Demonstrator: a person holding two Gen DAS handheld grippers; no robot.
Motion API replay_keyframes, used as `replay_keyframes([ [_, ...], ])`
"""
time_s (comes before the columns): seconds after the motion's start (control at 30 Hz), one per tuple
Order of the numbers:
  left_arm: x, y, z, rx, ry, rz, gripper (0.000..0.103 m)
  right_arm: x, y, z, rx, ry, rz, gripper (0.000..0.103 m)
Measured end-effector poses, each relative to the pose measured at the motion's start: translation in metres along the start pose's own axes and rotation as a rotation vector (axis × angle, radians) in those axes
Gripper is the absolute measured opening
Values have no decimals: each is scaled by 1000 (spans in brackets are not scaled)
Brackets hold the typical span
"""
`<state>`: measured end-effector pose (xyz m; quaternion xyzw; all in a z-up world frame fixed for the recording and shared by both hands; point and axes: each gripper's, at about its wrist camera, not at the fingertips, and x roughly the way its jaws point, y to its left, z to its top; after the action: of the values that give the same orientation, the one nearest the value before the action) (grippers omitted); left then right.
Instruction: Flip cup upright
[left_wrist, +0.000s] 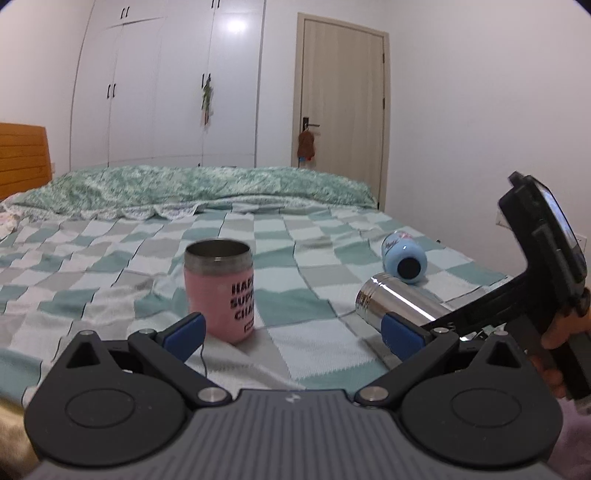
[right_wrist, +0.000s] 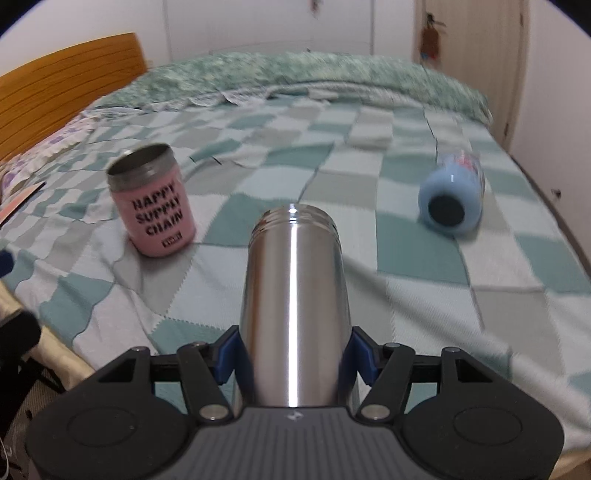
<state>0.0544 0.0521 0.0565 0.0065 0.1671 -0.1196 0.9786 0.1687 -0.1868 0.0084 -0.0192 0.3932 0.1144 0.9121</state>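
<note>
A steel cup (right_wrist: 293, 295) lies lengthwise between my right gripper's (right_wrist: 295, 356) blue pads, which are shut on its lower body; its open mouth points away from me, over the bed. The same cup shows in the left wrist view (left_wrist: 391, 301), tilted near the blanket. A pink cup (left_wrist: 221, 290) stands upright, mouth up; it also shows in the right wrist view (right_wrist: 151, 201). A light blue cup (left_wrist: 404, 256) lies on its side, and the right wrist view (right_wrist: 452, 194) shows it too. My left gripper (left_wrist: 295, 330) is open and empty, just in front of the pink cup.
A checked green and white blanket (left_wrist: 110, 266) covers the bed. A rolled green quilt (left_wrist: 192, 186) lies along the far side. A wooden headboard (right_wrist: 66, 81) is at the left. A door (left_wrist: 343, 107) and white wardrobes (left_wrist: 166, 81) stand beyond.
</note>
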Motion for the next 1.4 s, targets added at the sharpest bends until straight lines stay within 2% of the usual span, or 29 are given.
replay_keyframes([
  [0.2, 4, 6, -8, -18, 34, 42, 103, 22, 11, -10, 35, 28, -38, 62],
  [0.37, 0, 7, -7, -22, 36, 53, 103, 15, 11, -8, 18, 18, -21, 64],
  [0.4, -1, 7, -6, -22, 35, 53, 103, 10, 9, -7, 11, 8, -15, 67],
  [0.47, -2, 3, -2, -15, 31, 54, 103, -6, 2, -7, -10, -38, 3, 92],
  [0.63, 3, -13, 11, 3, 37, 64, 103, -44, -31, -6, -90, -147, 34, 103],
  [0.83, 28, -51, 22, 35, 98, 78, 103, -60, -78, -3, -177, -185, 54, 103],
  [1.03, 64, -93, 31, 86, 202, 119, 103, -48, -117, 2, -218, -179, 71, 103],
  [1.4, 144, -108, 51, 2, 444, 130, 103, -7, -155, 13, -327, -158, 156, 103],
])
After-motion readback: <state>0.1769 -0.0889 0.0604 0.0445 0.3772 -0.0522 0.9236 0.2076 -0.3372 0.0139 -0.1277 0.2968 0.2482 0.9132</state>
